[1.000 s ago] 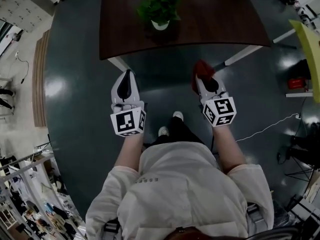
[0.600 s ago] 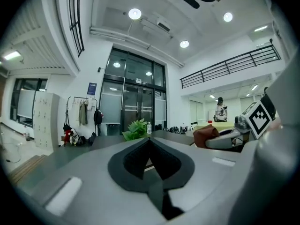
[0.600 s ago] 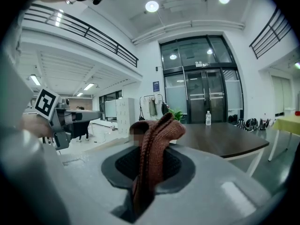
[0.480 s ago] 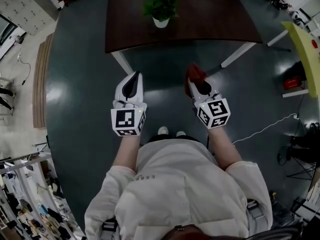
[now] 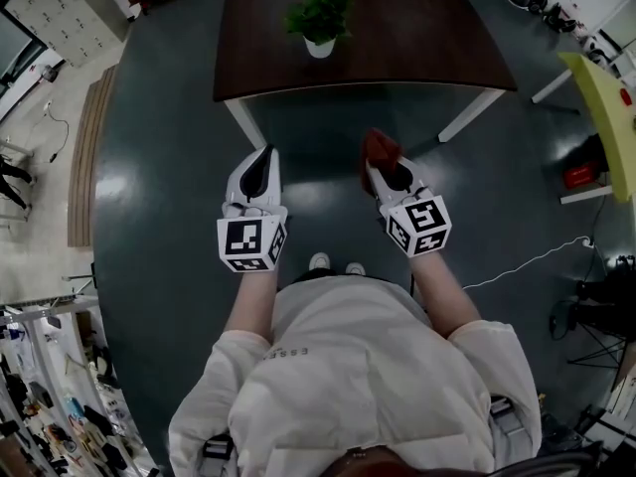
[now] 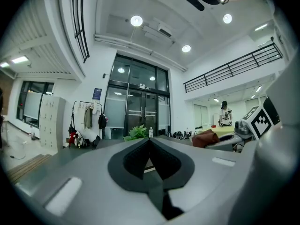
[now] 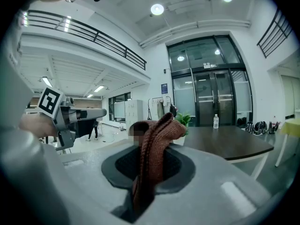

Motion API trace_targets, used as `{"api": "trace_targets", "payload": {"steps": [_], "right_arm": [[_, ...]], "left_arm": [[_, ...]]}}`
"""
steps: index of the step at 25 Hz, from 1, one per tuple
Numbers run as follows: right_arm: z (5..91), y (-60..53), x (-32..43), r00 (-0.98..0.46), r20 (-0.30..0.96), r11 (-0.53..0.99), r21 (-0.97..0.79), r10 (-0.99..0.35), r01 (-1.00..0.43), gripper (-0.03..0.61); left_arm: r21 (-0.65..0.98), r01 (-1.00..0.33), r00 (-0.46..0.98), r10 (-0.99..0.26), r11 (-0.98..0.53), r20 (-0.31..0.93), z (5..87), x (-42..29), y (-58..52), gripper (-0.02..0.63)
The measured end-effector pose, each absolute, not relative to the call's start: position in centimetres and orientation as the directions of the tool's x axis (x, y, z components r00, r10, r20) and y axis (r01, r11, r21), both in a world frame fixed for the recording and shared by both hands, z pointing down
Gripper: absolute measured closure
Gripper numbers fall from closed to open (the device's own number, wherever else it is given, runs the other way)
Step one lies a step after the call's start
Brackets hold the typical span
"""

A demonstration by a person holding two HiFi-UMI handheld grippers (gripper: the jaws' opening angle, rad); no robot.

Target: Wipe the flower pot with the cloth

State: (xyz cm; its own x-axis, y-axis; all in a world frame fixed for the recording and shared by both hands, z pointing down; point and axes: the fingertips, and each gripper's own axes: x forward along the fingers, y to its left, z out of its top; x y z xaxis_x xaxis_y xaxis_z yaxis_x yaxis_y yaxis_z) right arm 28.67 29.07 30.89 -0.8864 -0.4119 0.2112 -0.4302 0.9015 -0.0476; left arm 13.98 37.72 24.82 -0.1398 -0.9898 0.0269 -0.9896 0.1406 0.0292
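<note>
A green plant in a white flower pot (image 5: pixel 319 48) stands on the dark brown table (image 5: pixel 427 38) ahead of me; its leaves (image 6: pixel 137 132) show in the left gripper view, and the plant (image 7: pixel 183 121) shows behind the cloth in the right gripper view. My right gripper (image 5: pixel 376 161) is shut on a reddish-brown knitted cloth (image 5: pixel 380 148), which sticks up between the jaws (image 7: pixel 154 144). My left gripper (image 5: pixel 264 153) is shut with nothing in it (image 6: pixel 150 142). Both grippers hang over the floor, short of the table's near edge.
A clear bottle (image 7: pixel 215 121) stands on the table's far side. White table legs (image 5: pixel 244 123) reach down at the near corners. A yellow-green piece of furniture (image 5: pixel 604 97) stands at the right, a cable (image 5: pixel 527 256) trails across the dark floor, and clutter lines the left side.
Both grippers have moved forward toward the table, and the table with the pot now shows more fully. The cloth stays clamped in the right gripper; the left stays shut.
</note>
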Motion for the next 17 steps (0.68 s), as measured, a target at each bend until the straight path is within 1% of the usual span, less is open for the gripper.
{"api": "trace_targets", "payload": {"steps": [9,17], "right_arm": [[30.9,30.1,29.5,-0.89,0.212,0.906,-0.048,-0.403,-0.422,0.529],[31.0,30.6,30.1,-0.891,0.211,0.906,-0.046,-0.403,-0.421,0.529]], "left_arm": [[0.044,-0.99,-0.134,-0.991,0.135,0.023,24.9,15.0,38.5,0.604],[0.024,-0.998,-0.055,-0.999,0.054,-0.004,24.3,16.5,38.4,0.604]]}}
